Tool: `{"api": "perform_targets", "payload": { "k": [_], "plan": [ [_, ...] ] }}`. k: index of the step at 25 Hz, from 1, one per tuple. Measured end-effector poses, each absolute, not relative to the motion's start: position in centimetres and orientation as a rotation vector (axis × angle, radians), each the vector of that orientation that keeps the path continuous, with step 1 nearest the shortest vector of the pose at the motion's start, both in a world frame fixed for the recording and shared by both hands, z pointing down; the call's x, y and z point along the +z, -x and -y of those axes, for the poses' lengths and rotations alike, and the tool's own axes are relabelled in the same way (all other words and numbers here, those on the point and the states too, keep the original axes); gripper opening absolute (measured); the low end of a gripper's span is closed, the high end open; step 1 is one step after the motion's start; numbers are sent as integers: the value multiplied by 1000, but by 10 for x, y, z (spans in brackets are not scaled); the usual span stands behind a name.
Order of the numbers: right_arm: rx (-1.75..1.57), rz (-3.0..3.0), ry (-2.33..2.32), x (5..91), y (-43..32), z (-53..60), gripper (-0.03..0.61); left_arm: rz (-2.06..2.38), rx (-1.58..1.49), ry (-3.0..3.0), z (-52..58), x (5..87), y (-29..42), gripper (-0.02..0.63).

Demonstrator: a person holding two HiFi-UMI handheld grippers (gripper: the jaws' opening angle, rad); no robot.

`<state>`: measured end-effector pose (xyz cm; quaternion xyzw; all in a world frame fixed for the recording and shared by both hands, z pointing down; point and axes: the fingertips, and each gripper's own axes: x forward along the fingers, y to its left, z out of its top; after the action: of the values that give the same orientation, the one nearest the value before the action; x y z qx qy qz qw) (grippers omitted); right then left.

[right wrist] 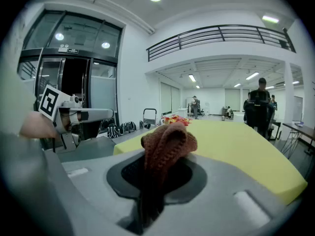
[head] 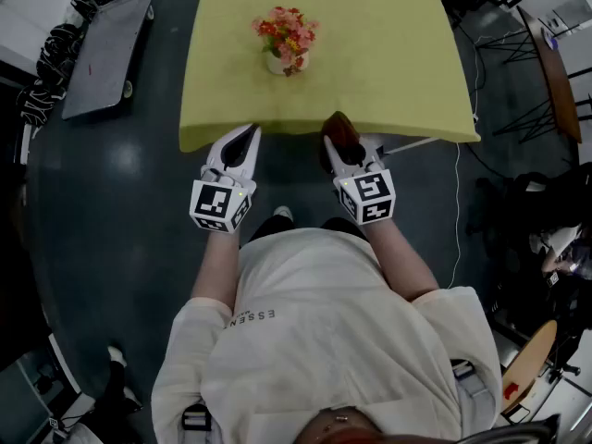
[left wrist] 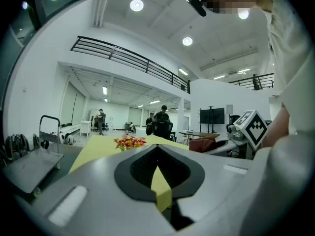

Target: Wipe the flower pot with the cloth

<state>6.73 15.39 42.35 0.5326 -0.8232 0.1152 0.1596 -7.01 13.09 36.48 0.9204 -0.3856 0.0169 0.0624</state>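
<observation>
Right claw [head: 344, 144] tilted down, clenched on brown cloth [right wrist: 167, 142]; left claw [head: 247, 135] level, shut, seemingly empty.

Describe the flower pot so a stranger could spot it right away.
Find the yellow table. Left of its centre stands the flower pot, small and pale, topped with red and orange blooms. Nothing else shows on it; the brown cloth is in the right gripper.

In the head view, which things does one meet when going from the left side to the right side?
Cart → left gripper → flower pot → right gripper, which holds the cloth.
</observation>
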Motion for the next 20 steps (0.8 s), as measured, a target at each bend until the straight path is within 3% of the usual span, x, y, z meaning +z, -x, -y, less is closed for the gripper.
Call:
{"api": "perform_targets", "payload": {
  "k": [20],
  "plan": [
    [426,2285,-1642,435,-72,-135,54,1113,37,-2751,-113,381,83,15]
  ]
}}
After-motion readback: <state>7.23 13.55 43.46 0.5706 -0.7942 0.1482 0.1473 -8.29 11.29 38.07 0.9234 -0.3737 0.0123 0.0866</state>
